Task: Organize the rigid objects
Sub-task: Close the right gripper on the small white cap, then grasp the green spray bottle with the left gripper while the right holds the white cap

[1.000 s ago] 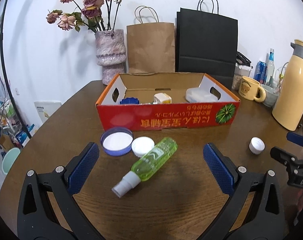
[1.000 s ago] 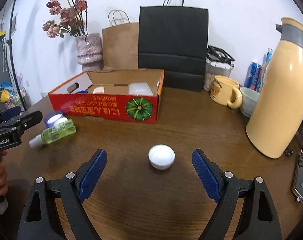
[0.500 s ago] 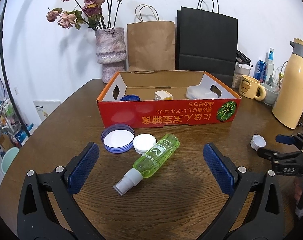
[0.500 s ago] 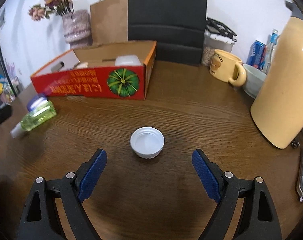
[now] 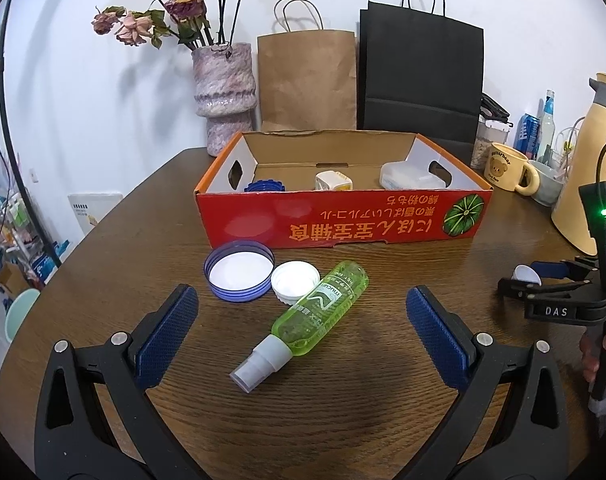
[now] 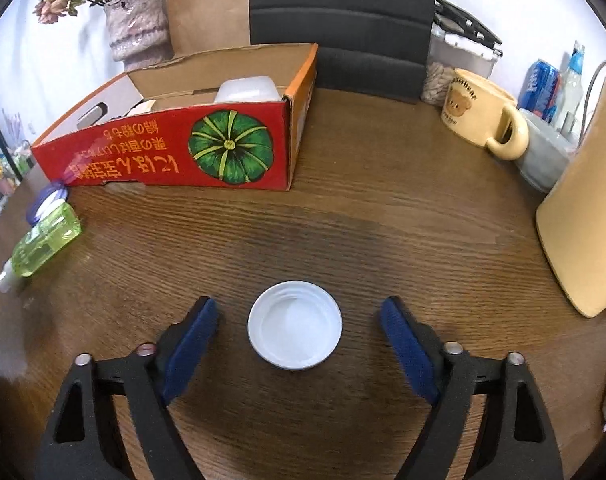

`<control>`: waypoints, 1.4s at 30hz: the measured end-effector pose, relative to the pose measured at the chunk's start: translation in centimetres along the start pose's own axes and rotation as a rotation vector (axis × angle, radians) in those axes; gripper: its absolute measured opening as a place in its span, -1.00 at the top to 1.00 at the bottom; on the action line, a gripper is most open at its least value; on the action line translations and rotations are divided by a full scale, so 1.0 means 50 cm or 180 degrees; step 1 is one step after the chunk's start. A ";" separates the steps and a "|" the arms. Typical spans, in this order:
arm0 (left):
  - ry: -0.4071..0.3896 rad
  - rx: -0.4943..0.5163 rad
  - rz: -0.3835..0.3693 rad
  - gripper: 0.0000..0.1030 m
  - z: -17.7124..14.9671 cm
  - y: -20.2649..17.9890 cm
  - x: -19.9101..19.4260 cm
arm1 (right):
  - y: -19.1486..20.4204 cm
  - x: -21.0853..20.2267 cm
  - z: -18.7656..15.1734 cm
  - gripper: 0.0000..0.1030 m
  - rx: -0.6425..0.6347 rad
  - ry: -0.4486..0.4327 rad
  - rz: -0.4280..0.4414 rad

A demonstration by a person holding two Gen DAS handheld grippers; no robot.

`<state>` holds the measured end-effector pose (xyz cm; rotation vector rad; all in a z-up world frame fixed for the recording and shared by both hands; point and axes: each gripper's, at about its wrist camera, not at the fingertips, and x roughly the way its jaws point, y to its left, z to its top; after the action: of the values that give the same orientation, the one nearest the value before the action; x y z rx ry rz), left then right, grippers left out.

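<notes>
On wood-grain table (image 6: 383,220) — red box (image 6: 175,156) by white wall | right claw (image 6: 295,328) closing round white cap (image 6: 295,326), untouched | left claw (image 5: 303,340) agape

Bare table (image 6: 383,232) lies open around the white cap (image 6: 295,326) — red box (image 6: 175,152) ahead-left, yellow thermos (image 6: 587,216) right.

The cardboard box (image 5: 343,220) stood mid-tabletop (image 5: 143,240), before the vase (image 5: 225,92) and two paper bags (image 5: 309,80). In front of it lay a large lid (image 5: 239,270), a small cap (image 5: 295,282) touching it, and a spray bottle (image 5: 315,312) on its side. To the right, another cap (image 6: 295,330) lay apart, between the right claw (image 6: 295,336) pads (image 6: 191,344). A mug (image 6: 475,116) stood behind it, further right.
</notes>
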<state>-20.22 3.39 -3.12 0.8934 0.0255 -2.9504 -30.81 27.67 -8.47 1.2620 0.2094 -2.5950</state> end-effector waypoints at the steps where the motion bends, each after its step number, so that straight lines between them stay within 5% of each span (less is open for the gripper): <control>1: 0.0010 -0.0003 -0.0001 -1.00 0.000 0.000 0.002 | 0.003 0.000 0.000 -0.32 -0.0010 -0.0005 -0.0003; 2: 0.0021 -0.0006 0.0000 -1.00 0.000 0.001 0.003 | 0.004 -0.001 0.000 -0.28 -0.0017 -0.0011 0.0004; 4: 0.0036 -0.0011 0.0007 -1.00 0.000 0.002 0.006 | 0.007 -0.006 -0.001 0.13 -0.0029 -0.0048 0.0008; 17: 0.0145 -0.0025 0.0023 -1.00 0.004 0.012 0.024 | 0.027 -0.087 -0.021 0.14 0.0037 -0.0611 -0.0139; 42: 0.0617 0.0088 0.0042 -1.00 -0.006 0.034 0.097 | 0.087 -0.112 -0.052 0.14 -0.0042 -0.0647 -0.0107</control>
<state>-23.98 1.44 -6.04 1.1748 -0.0123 -2.8471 -24.28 25.03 -5.75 0.9895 0.2105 -2.7225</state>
